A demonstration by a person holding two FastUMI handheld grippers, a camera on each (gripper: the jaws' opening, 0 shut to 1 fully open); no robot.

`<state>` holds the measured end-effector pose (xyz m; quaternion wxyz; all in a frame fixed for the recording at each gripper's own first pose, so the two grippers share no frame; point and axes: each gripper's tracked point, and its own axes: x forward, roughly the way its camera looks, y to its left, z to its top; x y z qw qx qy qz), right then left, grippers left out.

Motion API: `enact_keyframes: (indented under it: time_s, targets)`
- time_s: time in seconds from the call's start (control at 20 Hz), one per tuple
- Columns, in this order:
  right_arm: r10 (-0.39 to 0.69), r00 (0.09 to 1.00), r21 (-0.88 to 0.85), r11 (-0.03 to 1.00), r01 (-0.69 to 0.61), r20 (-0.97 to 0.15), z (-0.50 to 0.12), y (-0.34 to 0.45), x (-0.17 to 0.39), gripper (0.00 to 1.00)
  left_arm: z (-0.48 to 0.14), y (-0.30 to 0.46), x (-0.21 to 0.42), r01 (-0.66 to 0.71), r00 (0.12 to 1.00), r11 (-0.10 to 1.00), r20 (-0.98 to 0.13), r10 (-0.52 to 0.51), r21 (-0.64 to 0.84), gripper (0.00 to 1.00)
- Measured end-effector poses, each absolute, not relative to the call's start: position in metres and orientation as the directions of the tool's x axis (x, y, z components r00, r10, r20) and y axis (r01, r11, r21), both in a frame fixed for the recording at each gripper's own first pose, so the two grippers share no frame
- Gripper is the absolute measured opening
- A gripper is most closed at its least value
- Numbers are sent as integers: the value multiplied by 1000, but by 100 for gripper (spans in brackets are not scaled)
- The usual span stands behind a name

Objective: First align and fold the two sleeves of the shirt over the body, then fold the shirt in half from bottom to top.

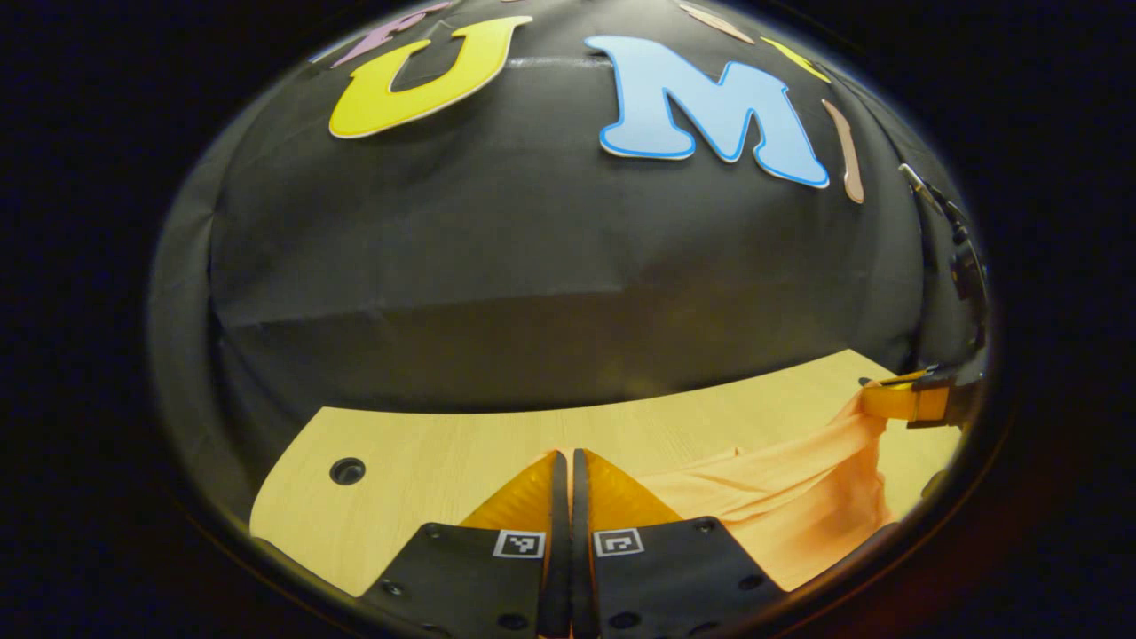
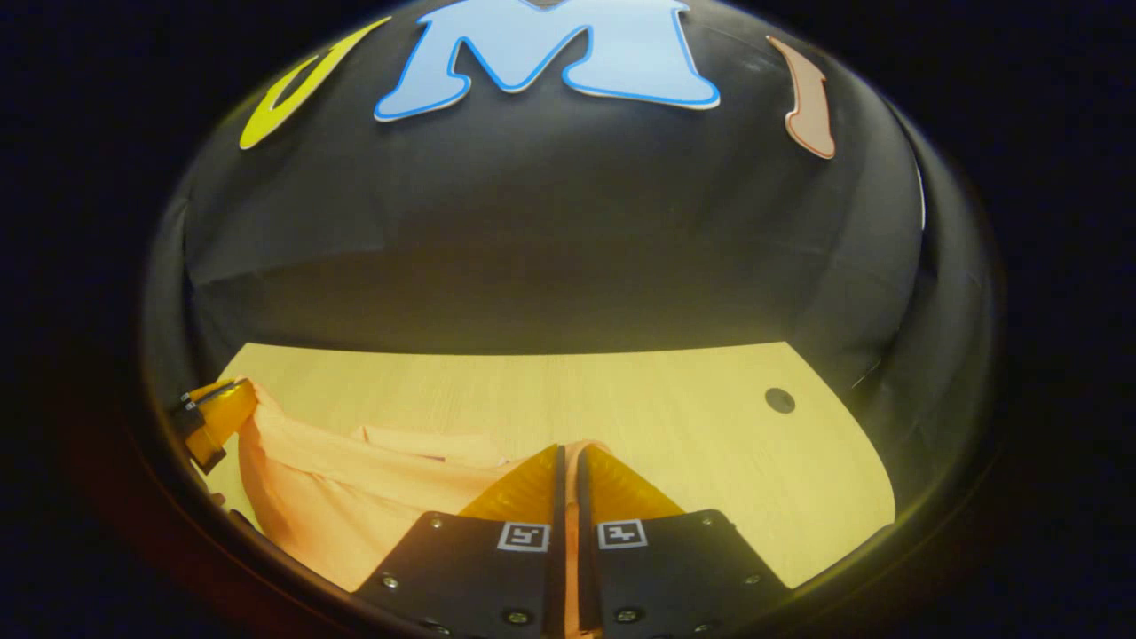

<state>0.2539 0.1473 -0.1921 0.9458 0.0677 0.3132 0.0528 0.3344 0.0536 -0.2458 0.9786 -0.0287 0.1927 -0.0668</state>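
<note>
Left gripper (image 1: pixel 564 461): jaws clenched on orange shirt (image 1: pixel 799 497). Right gripper (image 2: pixel 568 457): jaws clenched on same shirt, lifted above wooden worktop (image 2: pixel 621 399).

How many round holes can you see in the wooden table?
1, it seems: a dark round hole near the table's far corner, seen again in the right gripper view. The orange shirt may hide others.
</note>
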Motion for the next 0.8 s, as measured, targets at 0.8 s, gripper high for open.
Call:
enact_keyframes:
  time_s: [0.8]
  targets:
    - [180, 802, 135, 983, -124, -570, -173, 161, 233, 37, -238, 55, 309, 131, 902, 991, -412, -128, -21, 42]
